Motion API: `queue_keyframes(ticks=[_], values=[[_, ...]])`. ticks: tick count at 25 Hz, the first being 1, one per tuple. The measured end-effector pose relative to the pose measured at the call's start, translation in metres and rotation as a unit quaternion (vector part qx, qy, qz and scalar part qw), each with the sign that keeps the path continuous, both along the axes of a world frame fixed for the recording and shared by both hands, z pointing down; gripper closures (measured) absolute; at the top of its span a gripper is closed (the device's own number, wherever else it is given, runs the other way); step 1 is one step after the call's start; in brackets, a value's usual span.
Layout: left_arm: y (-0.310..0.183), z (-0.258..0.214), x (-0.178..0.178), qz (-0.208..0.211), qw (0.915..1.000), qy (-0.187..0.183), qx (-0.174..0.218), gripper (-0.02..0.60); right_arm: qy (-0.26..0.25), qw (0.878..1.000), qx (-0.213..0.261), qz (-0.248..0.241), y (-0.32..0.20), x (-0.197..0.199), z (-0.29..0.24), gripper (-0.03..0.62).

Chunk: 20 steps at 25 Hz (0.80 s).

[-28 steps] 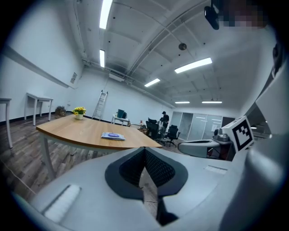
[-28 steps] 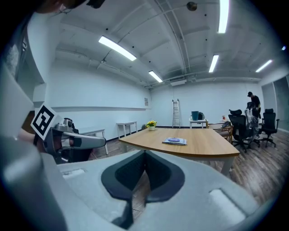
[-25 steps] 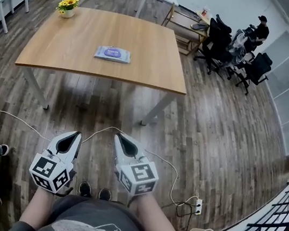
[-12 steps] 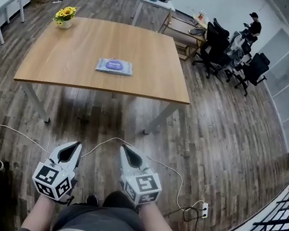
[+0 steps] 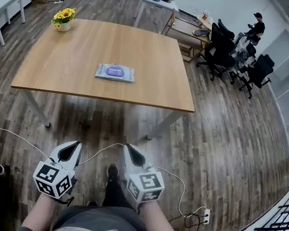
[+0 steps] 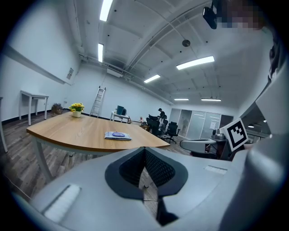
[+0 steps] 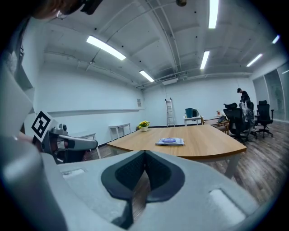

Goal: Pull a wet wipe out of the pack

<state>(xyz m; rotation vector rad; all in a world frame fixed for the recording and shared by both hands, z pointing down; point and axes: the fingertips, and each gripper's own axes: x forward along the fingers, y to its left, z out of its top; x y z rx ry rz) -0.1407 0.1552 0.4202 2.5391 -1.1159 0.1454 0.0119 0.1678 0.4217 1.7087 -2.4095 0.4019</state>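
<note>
"Progress, going by the head view?"

"None that shows. The pack (image 5: 115,72) of wet wipes lies flat near the middle of the worktop (image 5: 60,66), with no wipe poking out that I can see. The person stands well back from it, with open floor (image 5: 98,132) between. The left claw (image 5: 73,149) and the right claw (image 5: 130,153) are held low by the waist, side by side, each pinched closed on nothing."

"And the left gripper view?"

"The left claw (image 6: 144,151) has its jaws pressed together, empty. Beyond them the pack (image 6: 118,135) rests on the worktop (image 6: 76,131), well apart from the claw. It looks like a thin, soft pouch, pale with a purple oval on top, which I'd guess is the flap."

"Right gripper view?"

"Much the same: the right claw (image 7: 145,155) is closed and empty, with the pack (image 7: 170,141) far beyond it. It's too small there to tell whether the flap is lifted."

"So what's left?"

"All of it, I'd judge: reach the worktop, steady the pack, lift the flap, draw a wipe out."
</note>
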Motion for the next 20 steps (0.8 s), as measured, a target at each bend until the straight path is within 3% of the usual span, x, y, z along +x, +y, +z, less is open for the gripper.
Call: queue_keyframes(ticks=[5,12,20], values=[[-0.035,0.001,0.032,0.009,0.9999,0.000,-0.004,0.563,-0.019,0.999,0.016,-0.028,-0.062,0.014,-0.008,0.605],[-0.105,-0.002,0.057,-0.027,0.9996,-0.010,-0.006,0.563,-0.034,0.998,0.015,-0.057,-0.147,0.039,-0.012,0.605],[-0.164,0.005,0.087,-0.056,0.9980,-0.030,-0.006,0.563,-0.038,0.997,0.001,-0.069,-0.207,0.081,0.003,0.605]])
